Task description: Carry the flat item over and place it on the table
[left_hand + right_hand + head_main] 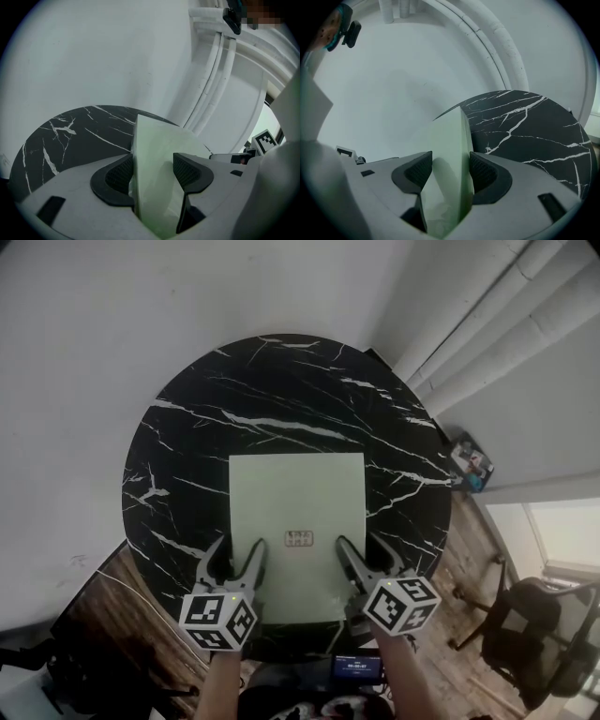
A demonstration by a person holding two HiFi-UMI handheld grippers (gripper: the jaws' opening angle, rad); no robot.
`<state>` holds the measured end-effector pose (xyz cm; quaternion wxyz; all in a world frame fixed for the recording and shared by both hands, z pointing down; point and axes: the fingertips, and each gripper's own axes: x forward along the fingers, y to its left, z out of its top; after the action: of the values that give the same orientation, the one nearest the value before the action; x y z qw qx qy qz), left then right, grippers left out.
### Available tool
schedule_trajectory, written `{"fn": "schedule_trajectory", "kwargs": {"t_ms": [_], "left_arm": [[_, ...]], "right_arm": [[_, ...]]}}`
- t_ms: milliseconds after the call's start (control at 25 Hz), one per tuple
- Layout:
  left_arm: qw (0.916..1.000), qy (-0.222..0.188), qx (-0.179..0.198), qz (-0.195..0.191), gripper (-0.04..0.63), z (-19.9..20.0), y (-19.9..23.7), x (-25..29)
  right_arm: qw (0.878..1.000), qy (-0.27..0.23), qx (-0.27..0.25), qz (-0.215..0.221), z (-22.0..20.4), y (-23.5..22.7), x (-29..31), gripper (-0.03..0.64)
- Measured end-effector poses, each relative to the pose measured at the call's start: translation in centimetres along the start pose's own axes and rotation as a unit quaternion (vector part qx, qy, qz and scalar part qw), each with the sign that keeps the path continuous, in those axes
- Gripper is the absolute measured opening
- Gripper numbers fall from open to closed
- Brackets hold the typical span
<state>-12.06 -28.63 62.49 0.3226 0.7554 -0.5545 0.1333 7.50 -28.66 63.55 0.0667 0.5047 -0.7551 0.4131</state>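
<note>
A pale green flat item (296, 512), square with a small label (298, 539) near its front, lies level over the near half of the round black marble table (281, 390). Whether it rests on the top or hangs just above it I cannot tell. My left gripper (238, 549) is shut on its near left edge, and the right gripper (363, 547) is shut on its near right edge. In the left gripper view the flat item (159, 150) stands edge-on between the left gripper's (152, 171) pads. The right gripper view shows the flat item (450, 140) pinched in the right gripper (449, 171).
White pipes (487, 324) run down the wall at the right behind the table. A black office chair (534, 634) stands on the wooden floor at the lower right, and a small blue object (469, 463) lies by the wall. Dark furniture (84, 643) sits at the lower left.
</note>
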Motion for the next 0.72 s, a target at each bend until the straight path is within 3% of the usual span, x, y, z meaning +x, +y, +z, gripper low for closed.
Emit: {"fn": "schedule_trajectory", "kwargs": {"t_ms": [720], "left_arm": [[0.9996, 0.021, -0.02, 0.006, 0.279, -1.8, 0.9, 1.1]], "right_arm": [[1.0, 0.017, -0.003, -0.006, -1.0, -0.9, 0.9, 0.219]]}}
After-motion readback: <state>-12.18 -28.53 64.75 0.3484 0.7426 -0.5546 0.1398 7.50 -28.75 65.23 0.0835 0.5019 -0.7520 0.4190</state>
